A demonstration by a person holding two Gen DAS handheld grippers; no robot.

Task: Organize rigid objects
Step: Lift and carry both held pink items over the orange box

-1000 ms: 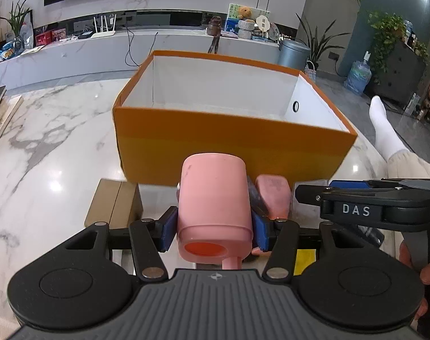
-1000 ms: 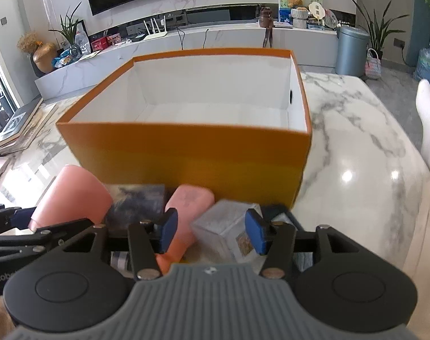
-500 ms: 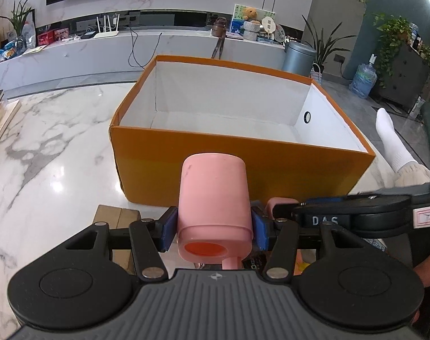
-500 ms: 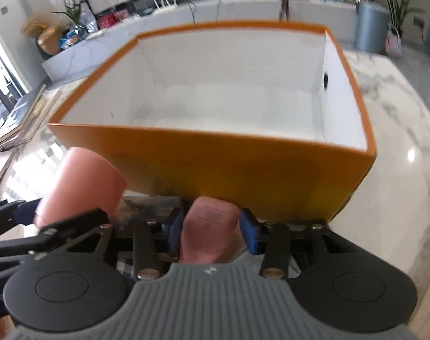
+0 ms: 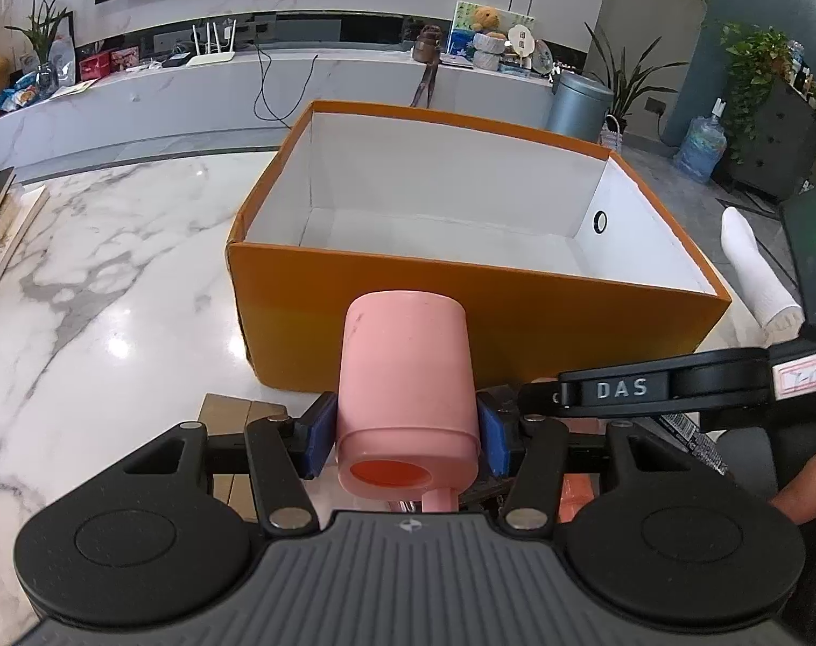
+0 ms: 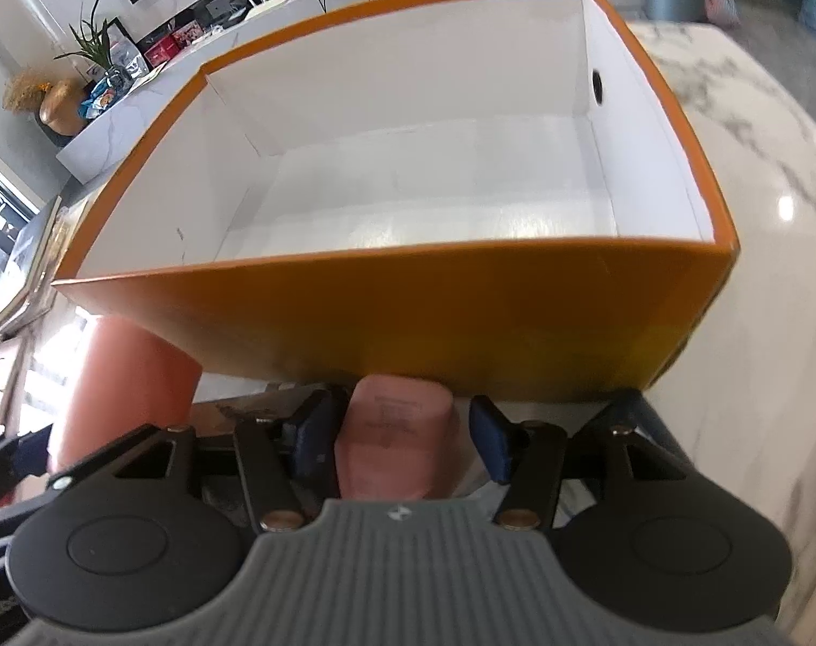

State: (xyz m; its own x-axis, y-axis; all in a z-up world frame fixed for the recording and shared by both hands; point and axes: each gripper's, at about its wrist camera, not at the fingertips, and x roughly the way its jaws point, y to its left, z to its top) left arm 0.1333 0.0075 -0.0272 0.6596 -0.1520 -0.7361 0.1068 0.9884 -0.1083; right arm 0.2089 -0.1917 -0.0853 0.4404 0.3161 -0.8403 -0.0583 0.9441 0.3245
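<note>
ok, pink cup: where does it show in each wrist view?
Left wrist: pink cup bottom centre, clamped between the left tool's pads, in front of the box wall.
Right wrist: pink cup at lower left, partly behind the box corner.
Shared landmark: orange box.

Bright daylight fills both fisheye views, straight lines bowing at the edges; white glare spots shine on the marble table (image 5: 112, 323), and the left view is sharp, while the right view is soft with motion blur, its orange box (image 6: 408, 317) smeared
</note>
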